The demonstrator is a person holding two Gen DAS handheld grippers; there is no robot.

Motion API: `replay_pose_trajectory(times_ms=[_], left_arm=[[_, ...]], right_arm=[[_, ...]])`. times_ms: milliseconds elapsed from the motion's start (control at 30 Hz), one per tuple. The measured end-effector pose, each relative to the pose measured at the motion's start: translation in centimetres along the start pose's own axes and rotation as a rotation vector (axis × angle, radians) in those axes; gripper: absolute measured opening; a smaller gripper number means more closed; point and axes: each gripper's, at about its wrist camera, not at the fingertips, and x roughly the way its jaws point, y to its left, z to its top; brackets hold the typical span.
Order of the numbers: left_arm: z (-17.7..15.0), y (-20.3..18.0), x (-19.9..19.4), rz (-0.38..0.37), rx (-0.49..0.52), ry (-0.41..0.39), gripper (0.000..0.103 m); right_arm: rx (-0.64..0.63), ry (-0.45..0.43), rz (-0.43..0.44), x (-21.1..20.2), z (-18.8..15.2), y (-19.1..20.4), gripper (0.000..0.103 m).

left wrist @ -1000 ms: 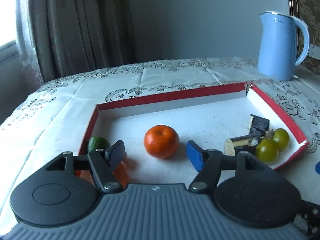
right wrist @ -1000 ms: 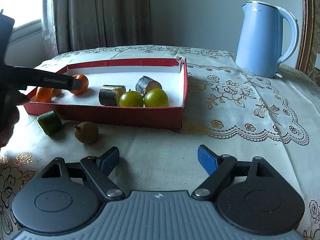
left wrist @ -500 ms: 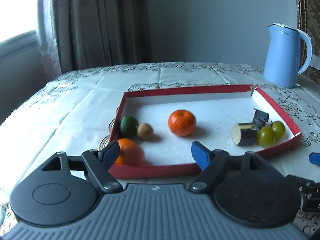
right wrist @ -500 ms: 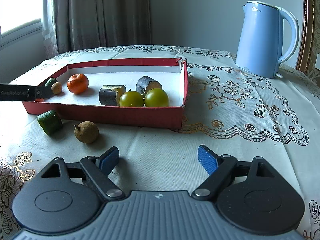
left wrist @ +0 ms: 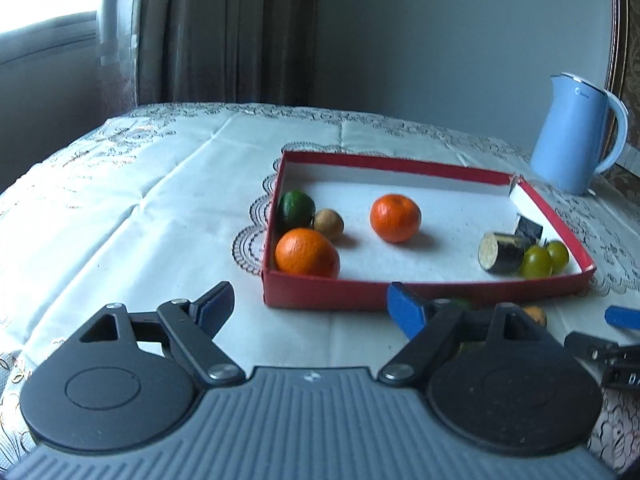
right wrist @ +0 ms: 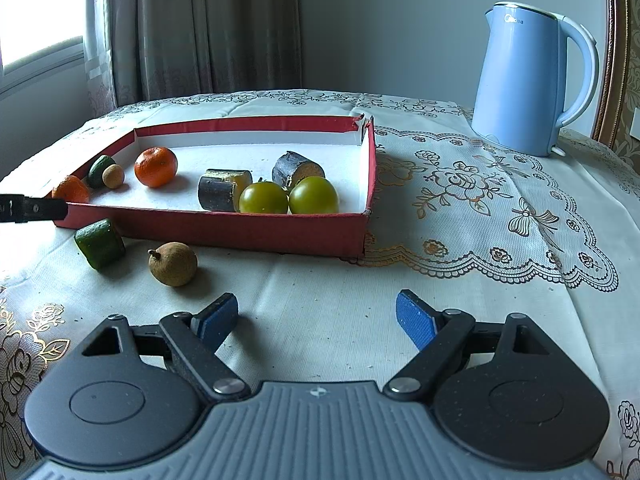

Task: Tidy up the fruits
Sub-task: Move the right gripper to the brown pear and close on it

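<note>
Jaws: left gripper (left wrist: 310,306) empty and opening over the cloth before the box; right gripper (right wrist: 316,316) wide, nothing between.
Kettle: one, blue (right wrist: 524,80), well behind the box.
Box: one, red (right wrist: 248,226), on the tablecloth (right wrist: 460,240).
Oranges: two (left wrist: 307,253) (left wrist: 395,217), in the box.
Green tomatoes: two (right wrist: 263,197) (right wrist: 313,195), touching, near corner.
Dark cut chunks: two (right wrist: 224,190) (right wrist: 296,168).
Green pieces: two, one inside (right wrist: 100,170), one outside (right wrist: 99,243).
Small brown fruits: two, one inside (right wrist: 113,176), one outside (right wrist: 173,263).
</note>
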Motion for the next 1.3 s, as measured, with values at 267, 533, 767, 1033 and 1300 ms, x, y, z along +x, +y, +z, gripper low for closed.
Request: replay_pose_trajectory(times_ms=[267,533,767,1033,1300], left_arm=[[-1.1,0.6,0.1,0.056,0.008,0.029,0.090],[-1.4,1.6,1.6,0.115,-0.017,0.064,0.091],[-1.6,1.6,2.0,0.130,-0.013,0.060,0.100],[-1.6,1.6,2.1,0.121,-0.016,0.065,0.103],[-1.6,1.7,2.1,0.118,-0.018,0.063,0.103]], right_arm=[[0.001,-0.002,-0.004,0.0,0.0,0.1,0.087],[0.041,-0.040,0.090,-1.8,0.2,2.3,0.086],[-0.008,-0.033,0.130,-1.4,1.2,4.9,0.061],[0.014,-0.007,0.155,0.2,1.5,5.8,0.050],[0.005,0.002,0.154,0.9,1.7,6.5,0.036]])
